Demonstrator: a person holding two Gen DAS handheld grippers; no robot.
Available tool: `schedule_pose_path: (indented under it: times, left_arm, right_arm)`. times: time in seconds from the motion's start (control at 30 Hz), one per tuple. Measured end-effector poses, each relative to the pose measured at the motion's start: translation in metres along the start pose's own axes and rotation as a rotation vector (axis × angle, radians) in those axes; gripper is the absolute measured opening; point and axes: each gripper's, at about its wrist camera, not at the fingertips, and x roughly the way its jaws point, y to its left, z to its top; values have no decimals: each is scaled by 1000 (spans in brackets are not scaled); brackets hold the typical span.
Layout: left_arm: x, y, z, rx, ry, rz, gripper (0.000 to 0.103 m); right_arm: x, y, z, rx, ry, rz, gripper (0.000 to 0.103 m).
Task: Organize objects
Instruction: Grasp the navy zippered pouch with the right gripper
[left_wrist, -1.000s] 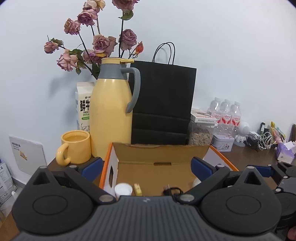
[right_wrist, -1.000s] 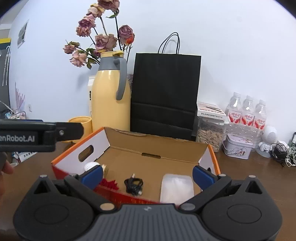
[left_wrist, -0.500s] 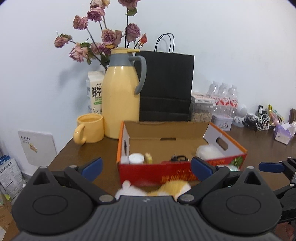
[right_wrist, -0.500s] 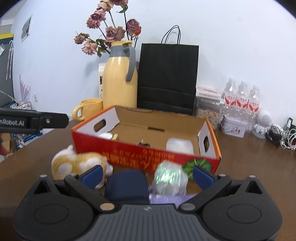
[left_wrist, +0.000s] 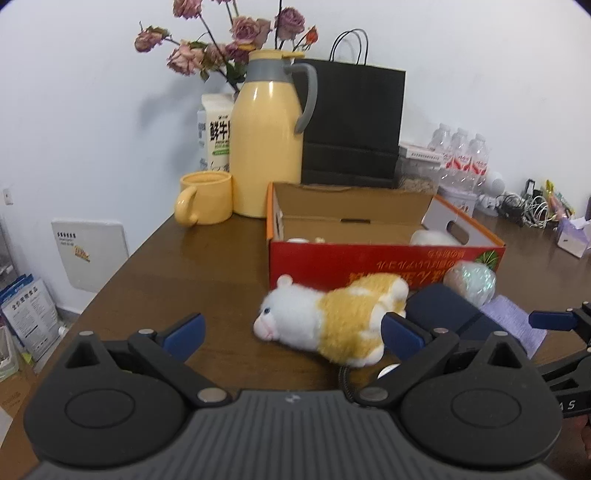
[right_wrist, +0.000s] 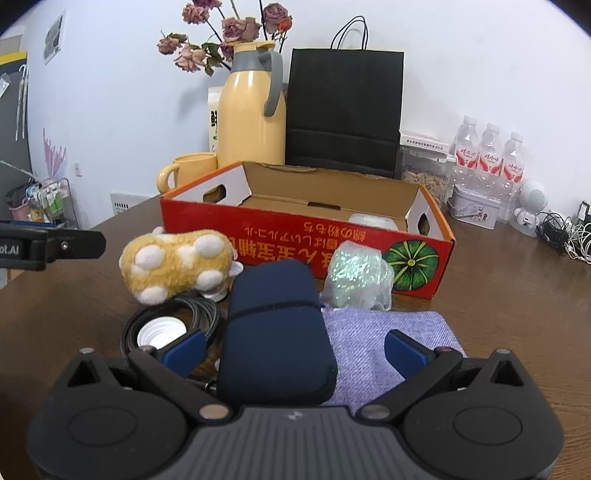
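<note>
From the left gripper (left_wrist: 291, 330), fingers spread wide and empty, bare brown table (left_wrist: 192, 273) lies ahead with the yellow-and-white plush hamster (left_wrist: 332, 317) near its right finger, while the right gripper (right_wrist: 293, 347), equally wide, straddles the dark-blue zip pouch (right_wrist: 275, 339) before the red cardboard box (right_wrist: 303, 240).

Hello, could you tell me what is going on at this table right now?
A person holds two open grippers above a brown table, sorting loose items into a red cardboard box. Neither the left gripper nor the right gripper holds anything. A plush toy, a navy pouch, a shiny wrapped bundle, a purple cloth and a coiled cable lie outside the box.
</note>
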Motion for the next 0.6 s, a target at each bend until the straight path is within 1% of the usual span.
schedule_pose_path:
  times: [0.23, 0.37, 0.5, 0.53, 0.57, 0.6]
  left_arm:
    - [0, 0, -2, -5, 8, 5, 103]
    - [0, -1, -3, -4, 9, 5, 103]
    - [1, -1, -4, -8, 9, 12, 103]
    - [1, 0, -4, -9, 9, 13, 103]
    - [1, 0, -5, -10, 10, 13, 103]
    - [1, 0, -5, -10, 11, 15, 103]
  right_arm:
    - [7, 3, 2, -18, 14, 1, 103]
    - [20, 10, 4, -79, 39, -20, 101]
    - [37, 18, 7, -143, 67, -34, 88]
    - [41, 20, 8, -150, 73, -31, 86]
    - [44, 21, 8, -151, 76, -25, 80]
    - [46, 22, 8, -153, 77, -20, 79]
